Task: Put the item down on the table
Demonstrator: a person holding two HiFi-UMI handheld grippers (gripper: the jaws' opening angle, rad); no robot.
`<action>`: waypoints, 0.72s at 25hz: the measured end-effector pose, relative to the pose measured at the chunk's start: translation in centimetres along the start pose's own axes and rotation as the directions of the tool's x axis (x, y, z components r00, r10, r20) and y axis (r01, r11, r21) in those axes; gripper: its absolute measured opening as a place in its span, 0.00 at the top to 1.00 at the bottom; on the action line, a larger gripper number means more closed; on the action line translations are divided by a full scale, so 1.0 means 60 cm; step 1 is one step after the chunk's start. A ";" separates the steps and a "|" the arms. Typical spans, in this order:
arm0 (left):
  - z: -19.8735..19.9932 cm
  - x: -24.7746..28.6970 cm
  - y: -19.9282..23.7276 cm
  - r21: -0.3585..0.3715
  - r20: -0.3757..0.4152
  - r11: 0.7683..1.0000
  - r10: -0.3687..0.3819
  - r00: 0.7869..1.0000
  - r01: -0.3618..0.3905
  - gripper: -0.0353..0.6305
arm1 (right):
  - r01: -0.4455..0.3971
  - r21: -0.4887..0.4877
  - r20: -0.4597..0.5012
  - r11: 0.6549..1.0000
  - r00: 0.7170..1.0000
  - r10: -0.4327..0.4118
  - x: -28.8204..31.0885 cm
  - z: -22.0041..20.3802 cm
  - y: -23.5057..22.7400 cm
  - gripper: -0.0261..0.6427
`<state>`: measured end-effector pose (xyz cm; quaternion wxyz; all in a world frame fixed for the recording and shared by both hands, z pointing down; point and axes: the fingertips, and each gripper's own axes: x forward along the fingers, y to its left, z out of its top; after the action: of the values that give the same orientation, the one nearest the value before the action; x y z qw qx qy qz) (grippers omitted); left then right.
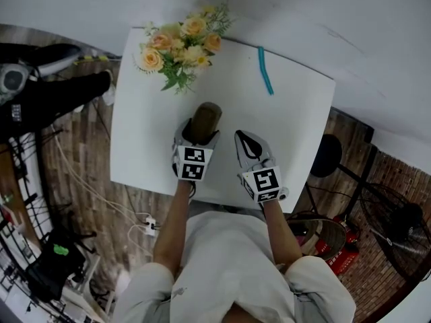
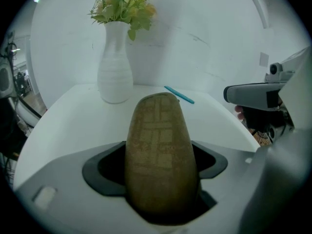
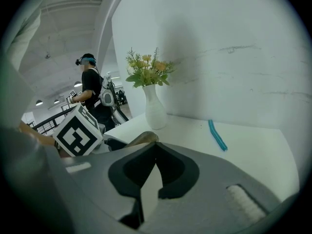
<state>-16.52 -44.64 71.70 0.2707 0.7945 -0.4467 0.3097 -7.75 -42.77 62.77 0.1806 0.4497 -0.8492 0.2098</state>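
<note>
Presently the left tool (image 1: 197, 137) grips the brown item (image 2: 161, 150) over the bench (image 1: 296, 106); the right tool (image 3: 147, 179) sits closed, empty. Next probably: lower and release, short of the vase (image 2: 115, 67) at 11 o'clock.

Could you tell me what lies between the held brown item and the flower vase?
Only bare table separates item from vase, per left gripper view.

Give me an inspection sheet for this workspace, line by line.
Surface: white table, set against a white wall.
Job's things: brown oblong item, upright in the left hand-held gripper.
Clutter: vase of flowers at the far left corner; teal stick near the far edge.
Grippers: left shut on the brown oblong item; right hand-held gripper shut, empty.
Cables: white cables and power strip on the floor, left of the table.
Surroundings: black stool and fan to the right; a person stands behind.
</note>
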 end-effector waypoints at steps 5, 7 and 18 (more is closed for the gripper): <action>0.013 0.004 0.000 0.026 0.022 1.000 0.009 1.000 -0.010 0.32 | 0.006 0.003 0.000 1.000 1.000 -0.006 0.002 -0.001 -0.002 0.95; 0.013 0.005 0.000 0.026 0.022 1.000 0.007 1.000 -0.007 0.32 | 0.007 0.003 0.000 1.000 1.000 -0.007 0.003 -0.001 -0.001 0.96; 0.027 -0.024 -0.015 0.031 0.060 0.999 -0.030 0.998 0.028 0.29 | 0.016 -0.009 0.019 1.000 1.000 -0.016 -0.013 0.011 0.005 0.95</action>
<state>-15.90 -44.61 69.46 0.2498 0.8138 -0.4384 0.2883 -7.67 -42.46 61.78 0.1764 0.4577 -0.8482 0.2000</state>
